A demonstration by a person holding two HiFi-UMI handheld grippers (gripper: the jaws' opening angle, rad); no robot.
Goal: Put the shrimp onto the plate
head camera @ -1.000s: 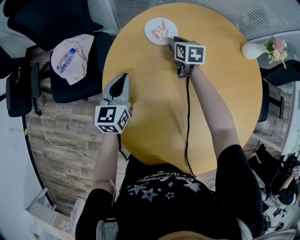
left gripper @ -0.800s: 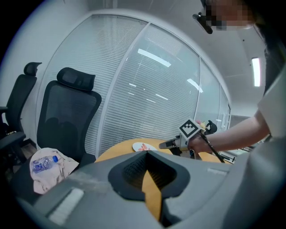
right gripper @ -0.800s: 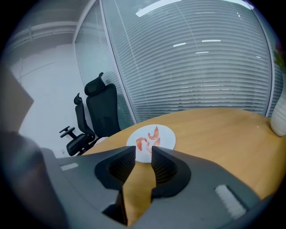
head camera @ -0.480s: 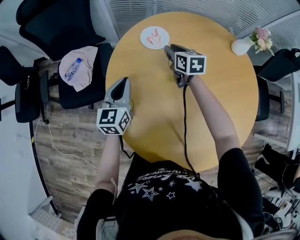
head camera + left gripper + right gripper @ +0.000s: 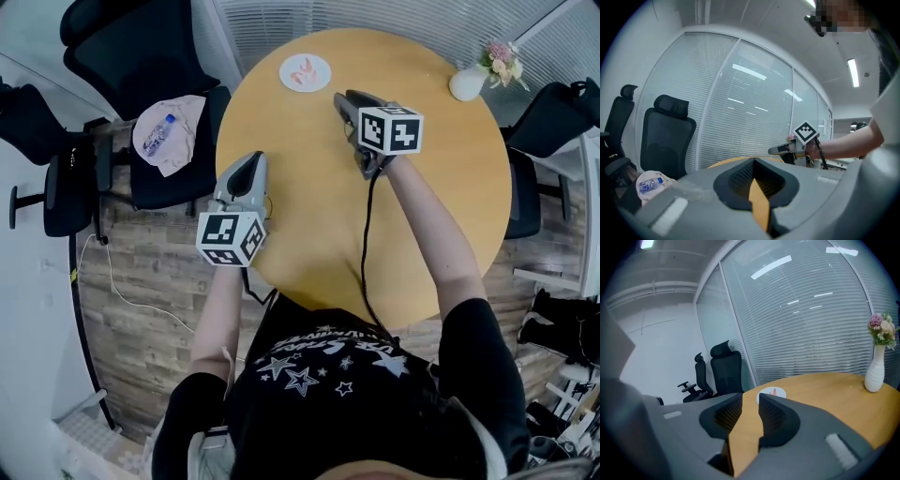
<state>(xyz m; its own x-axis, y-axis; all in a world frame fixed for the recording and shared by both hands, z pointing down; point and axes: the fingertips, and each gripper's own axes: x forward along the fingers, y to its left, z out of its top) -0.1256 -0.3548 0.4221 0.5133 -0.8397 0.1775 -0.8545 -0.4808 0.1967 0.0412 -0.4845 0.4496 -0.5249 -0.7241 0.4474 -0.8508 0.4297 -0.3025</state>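
A small white plate lies at the far left of the round yellow table, with pink shrimp on it. In the right gripper view the plate and the shrimp lie just beyond the jaws. My right gripper hovers to the right of the plate and nearer me, apart from it; its jaws stand slightly open and hold nothing. My left gripper hangs over the table's left edge, jaws shut and empty.
A white vase of flowers stands at the table's far right edge, tall in the right gripper view. Black office chairs ring the table; one at the left holds a cloth and a water bottle.
My right gripper has drawn back from the plate's edge, towards me and to the right. The left gripper has stayed near the table's left edge. The head view has shifted.
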